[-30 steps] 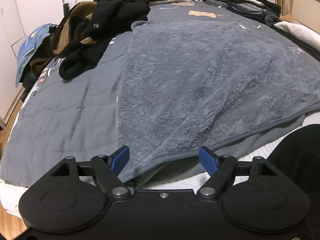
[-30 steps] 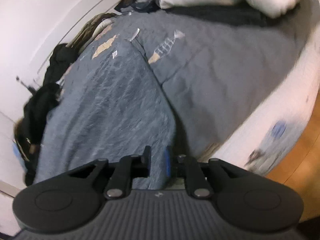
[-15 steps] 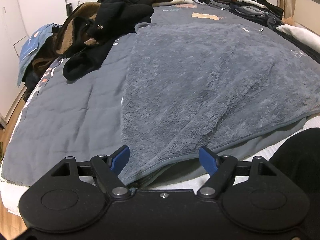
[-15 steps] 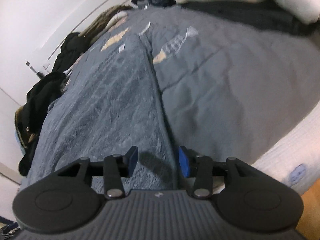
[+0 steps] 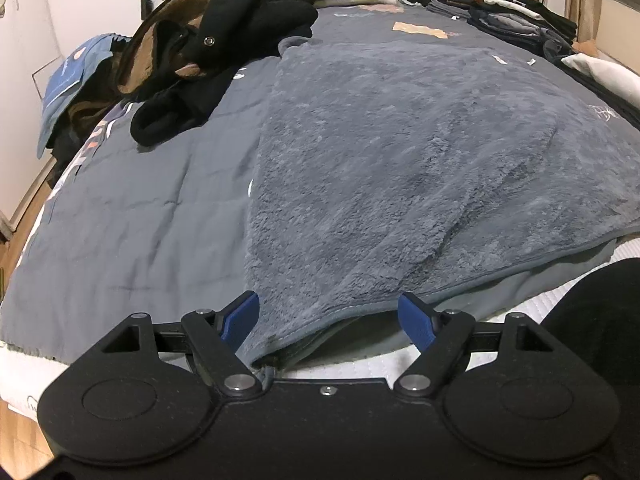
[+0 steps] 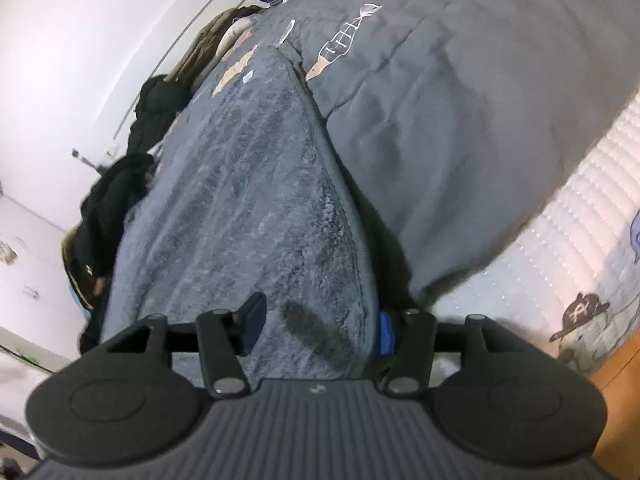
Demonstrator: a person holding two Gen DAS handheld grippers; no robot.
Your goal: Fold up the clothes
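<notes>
As the right hand-held gripper (image 6: 320, 330) sank toward the bed (image 6: 580, 248), its jaws were opening, releasing the grey fleece garment (image 5: 400, 168) spread there. Left hand-held gripper (image 5: 330, 322) hung unclenched over the near hem. Fold laid; next grasp pending.

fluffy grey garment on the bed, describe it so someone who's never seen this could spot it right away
Start at the bed, covered by a smooth grey quilted comforter. Spread flat across its middle, reaching the near edge, lies the fluffy grey garment. Its plush, shaggy pile and thin stitched hem set it apart from the smooth comforter and the black and brown clothes pile beside it.
</notes>
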